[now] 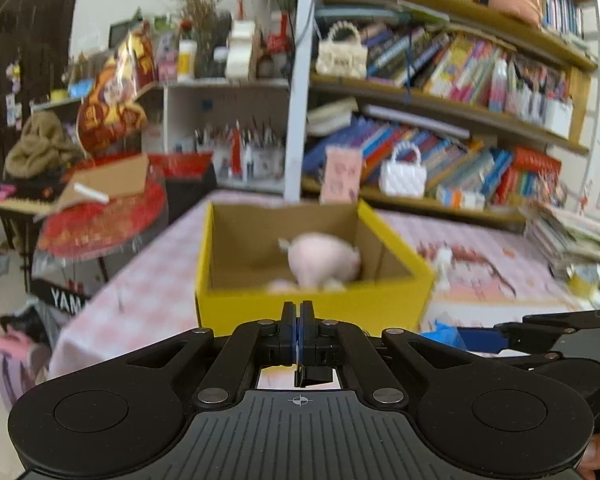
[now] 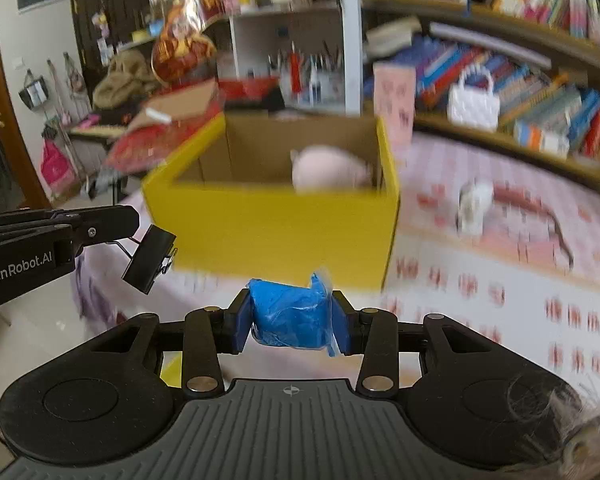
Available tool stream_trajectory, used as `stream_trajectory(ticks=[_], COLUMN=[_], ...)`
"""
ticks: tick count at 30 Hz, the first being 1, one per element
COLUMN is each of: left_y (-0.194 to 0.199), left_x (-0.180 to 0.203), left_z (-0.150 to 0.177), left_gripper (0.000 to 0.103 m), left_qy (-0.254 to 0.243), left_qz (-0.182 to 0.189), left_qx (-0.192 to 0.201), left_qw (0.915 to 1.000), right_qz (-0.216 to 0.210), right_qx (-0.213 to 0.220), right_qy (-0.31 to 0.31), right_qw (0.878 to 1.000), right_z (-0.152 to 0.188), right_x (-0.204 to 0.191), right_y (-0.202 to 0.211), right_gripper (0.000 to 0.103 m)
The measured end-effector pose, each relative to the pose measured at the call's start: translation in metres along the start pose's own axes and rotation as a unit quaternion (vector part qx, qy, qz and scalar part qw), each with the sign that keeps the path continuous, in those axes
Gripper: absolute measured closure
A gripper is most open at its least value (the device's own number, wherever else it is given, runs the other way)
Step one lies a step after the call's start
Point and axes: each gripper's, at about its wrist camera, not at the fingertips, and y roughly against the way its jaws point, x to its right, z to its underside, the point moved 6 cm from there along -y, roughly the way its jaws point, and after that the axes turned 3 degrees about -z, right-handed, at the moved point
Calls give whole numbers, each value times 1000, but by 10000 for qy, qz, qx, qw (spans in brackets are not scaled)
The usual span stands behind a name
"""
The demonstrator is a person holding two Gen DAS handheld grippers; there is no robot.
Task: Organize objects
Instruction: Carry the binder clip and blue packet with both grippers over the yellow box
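My right fingers (image 2: 291, 316) squeeze a blue wad (image 2: 290, 318); left fingers (image 2: 130, 246) pinch a binder clip (image 2: 148, 258). Box (image 2: 268, 224) at twelve o'clock: either load could clip its near wall and drop.

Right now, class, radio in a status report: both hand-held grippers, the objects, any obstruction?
Left hand-held gripper shut on black binder clip. Right hand-held gripper shut on blue wrapped bundle. Yellow box ahead, pink plush pig inside. Path clear.
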Motion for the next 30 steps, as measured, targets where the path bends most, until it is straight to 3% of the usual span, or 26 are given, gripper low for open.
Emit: stream_trajectory(ticks=[6,10,20,30], left_y=[-25,-50,-117,-153], left_x=[-4,-3,-2,-3], left_z=[-35,-47,-44,-32], left_gripper=[103,103,103,103], left_qy=[-55,-71,-215,-206], left_qz=[-209,-308,-562,-768], left_qx=[335,319,-180,-600], left_qw=[9992,9990,9980,9950], right_qz=[2,-27,-279,-439], right_qx=[539,625,107,-218], right_qy=[332,520,1144,1521], right_qw=[9980,9967,9930,9871], right_z=[-56,-80,-83,-81], right_x=[8,16,31,40], right_y=[-24,-47,-113,-155], right_gripper=[65,65,65,65])
